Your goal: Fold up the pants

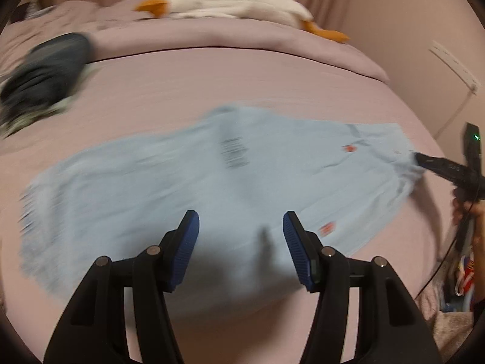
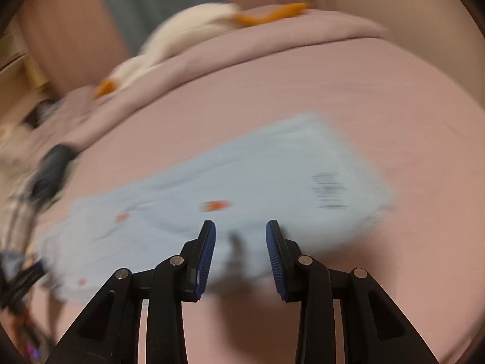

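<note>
Light blue pants [image 1: 212,176] lie flat across the pink bed sheet [image 1: 242,85], blurred, with a black printed patch and small orange marks. My left gripper [image 1: 241,221] hovers open over their near edge, nothing between its blue pads [image 1: 189,236]. At the far right of the left wrist view, the tip of my right gripper [image 1: 424,160] sits at the pants' right end. In the right wrist view my right gripper [image 2: 241,227] stands open above the near edge of the pants [image 2: 242,176], its pads holding nothing.
A dark garment pile [image 1: 45,72] lies at the left of the bed. A white plush goose [image 1: 236,3] with orange beak and feet rests on the folded pink duvet [image 1: 212,39] at the back. A person's hand [image 1: 466,212] holds the right gripper near the wall.
</note>
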The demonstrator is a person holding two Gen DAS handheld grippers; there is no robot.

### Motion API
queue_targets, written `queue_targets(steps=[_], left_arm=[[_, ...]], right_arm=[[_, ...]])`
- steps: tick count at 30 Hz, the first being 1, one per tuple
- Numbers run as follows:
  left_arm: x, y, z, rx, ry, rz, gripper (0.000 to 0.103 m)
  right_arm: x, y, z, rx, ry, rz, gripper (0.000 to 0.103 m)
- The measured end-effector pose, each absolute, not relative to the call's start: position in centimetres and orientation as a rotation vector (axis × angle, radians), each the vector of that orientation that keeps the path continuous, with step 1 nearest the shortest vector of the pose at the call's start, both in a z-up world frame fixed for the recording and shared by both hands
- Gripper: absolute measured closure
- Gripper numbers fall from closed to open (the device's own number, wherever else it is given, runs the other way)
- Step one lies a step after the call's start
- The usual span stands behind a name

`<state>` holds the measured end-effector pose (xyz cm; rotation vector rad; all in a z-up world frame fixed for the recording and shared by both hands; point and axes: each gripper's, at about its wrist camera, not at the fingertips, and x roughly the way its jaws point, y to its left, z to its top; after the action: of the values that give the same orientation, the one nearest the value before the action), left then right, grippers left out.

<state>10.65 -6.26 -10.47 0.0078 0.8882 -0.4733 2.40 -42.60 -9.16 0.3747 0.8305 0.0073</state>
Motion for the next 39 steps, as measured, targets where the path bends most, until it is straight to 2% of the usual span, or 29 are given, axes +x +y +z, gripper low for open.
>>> queue_targets(steps=[5, 9, 11, 20, 21, 22, 24, 26, 34, 39], left_arm=[[13.7, -13.3, -12.1, -0.037, 0.94, -0.588, 0.046], [14.3, -14.6, -14.0, 0.004, 0.979, -0.548, 0.046], [13.9, -14.6, -14.1, 0.027, 0.96, -0.56, 0.046], [13.6, -14.5, -14.8, 0.055, 0.918, -0.568, 0.044], [13.4, -14.5, -14.9, 0.061, 0.913, -0.569, 0.043], [13.4, -14.6, -14.9, 0.064, 0.91, -0.57, 0.043], [13.6, -14.5, -14.9, 0.063, 0.908, -0.57, 0.042], [13.6, -14.5, -14.9, 0.062, 0.91, -0.57, 0.042], [14.1, -14.6, -13.9, -0.029, 0.981, -0.533, 0.042], [13.4, -16.6, -12.5, -0.093, 0.982, -0.624, 0.042]], right_arm=[[8.9, -34.4, -10.0, 0.35, 0.85, 0.349, 0.068], [13.0, -31.8, -12.4, 0.31, 0.933, 0.379, 0.069], [14.1, -34.0, -12.6, 0.335, 0.931, 0.36, 0.076], [10.2, -52.2, -11.1, 0.42, 0.883, -0.169, 0.076], [9.3, -53.6, -10.9, 0.437, 0.884, -0.193, 0.081], [8.7, -54.1, -10.8, 0.462, 0.879, -0.191, 0.08], [6.5, -54.3, -9.5, 0.392, 0.86, -0.307, 0.063], [3.4, -54.6, -8.4, 0.402, 0.793, -0.356, 0.055], [-4.6, -56.0, -11.6, 0.756, 0.735, -0.24, 0.053], [-4.0, -54.8, -12.1, 0.814, 0.722, -0.157, 0.053]])
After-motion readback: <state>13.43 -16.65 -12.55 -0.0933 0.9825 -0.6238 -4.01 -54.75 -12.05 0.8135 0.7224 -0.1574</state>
